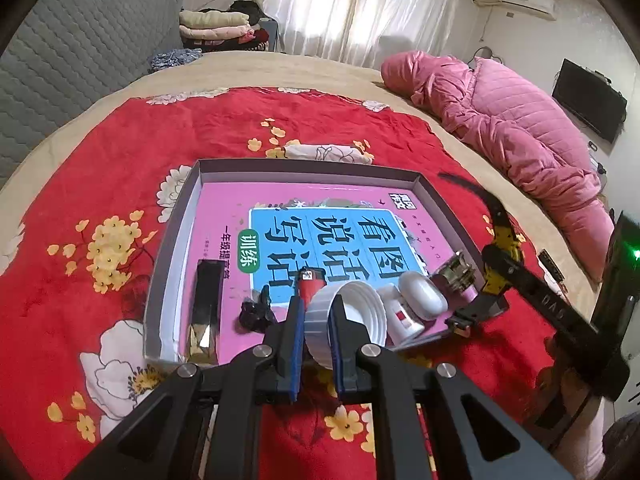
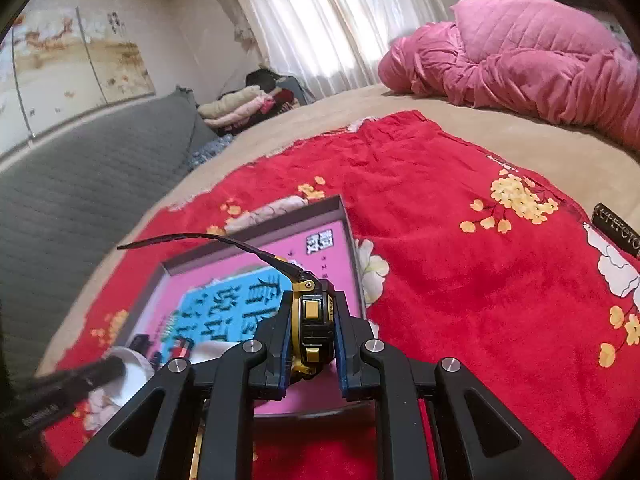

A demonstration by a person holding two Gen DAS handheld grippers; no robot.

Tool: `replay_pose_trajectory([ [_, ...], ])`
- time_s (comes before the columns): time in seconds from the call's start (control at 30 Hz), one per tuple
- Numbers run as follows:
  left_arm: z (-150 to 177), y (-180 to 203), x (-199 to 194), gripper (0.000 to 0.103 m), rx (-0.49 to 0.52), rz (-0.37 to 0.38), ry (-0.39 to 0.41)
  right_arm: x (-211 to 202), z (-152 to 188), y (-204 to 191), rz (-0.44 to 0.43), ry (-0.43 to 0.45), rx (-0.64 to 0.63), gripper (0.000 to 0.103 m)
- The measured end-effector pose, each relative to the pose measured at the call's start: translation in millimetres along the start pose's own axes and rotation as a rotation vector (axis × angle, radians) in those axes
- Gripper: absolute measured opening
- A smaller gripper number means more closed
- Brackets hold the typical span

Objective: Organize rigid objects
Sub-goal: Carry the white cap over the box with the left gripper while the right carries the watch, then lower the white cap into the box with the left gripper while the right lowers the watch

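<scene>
My left jaws (image 1: 316, 320) pinched the ribbed wall of a round white plastic cap (image 1: 347, 316), tipped down over the near end of the flat grey box (image 1: 176, 240). My right jaws (image 2: 312, 320) squeezed a chunky black and yellow watch (image 2: 311, 316), its thin strap curling up, above the box's near right corner. A smooth pink book (image 1: 224, 216) lay inside. The box sat on a fuzzy red blanket (image 1: 120, 152) on the bed.
</scene>
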State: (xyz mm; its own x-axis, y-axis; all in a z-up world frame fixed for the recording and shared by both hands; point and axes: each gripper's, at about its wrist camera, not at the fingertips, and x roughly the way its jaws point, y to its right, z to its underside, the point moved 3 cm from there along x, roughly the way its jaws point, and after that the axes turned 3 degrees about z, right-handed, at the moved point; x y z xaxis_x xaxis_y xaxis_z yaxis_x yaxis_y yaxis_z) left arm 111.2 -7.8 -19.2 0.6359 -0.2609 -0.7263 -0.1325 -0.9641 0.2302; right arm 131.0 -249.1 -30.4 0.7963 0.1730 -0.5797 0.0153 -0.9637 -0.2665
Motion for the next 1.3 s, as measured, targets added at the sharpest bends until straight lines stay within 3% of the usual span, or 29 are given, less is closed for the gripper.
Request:
replay_pose_trajectory([
  [0.5,-4.6,-8.1,16.8,0.012,-0.017,-0.020,-0.011,4.0,13.0,-12.9,0.066,0.006,-0.143,0.018],
  [0.87,0.0,-15.8,23.1,0.012,-0.037,-0.023,-0.040,4.5,23.6,-12.0,0.071,-0.034,-0.167,0.019],
  [1.3,-0.5,-20.4,28.1,0.012,-0.059,-0.044,-0.051,4.2,26.8,-17.0,0.123,-0.022,-0.244,0.021],
])
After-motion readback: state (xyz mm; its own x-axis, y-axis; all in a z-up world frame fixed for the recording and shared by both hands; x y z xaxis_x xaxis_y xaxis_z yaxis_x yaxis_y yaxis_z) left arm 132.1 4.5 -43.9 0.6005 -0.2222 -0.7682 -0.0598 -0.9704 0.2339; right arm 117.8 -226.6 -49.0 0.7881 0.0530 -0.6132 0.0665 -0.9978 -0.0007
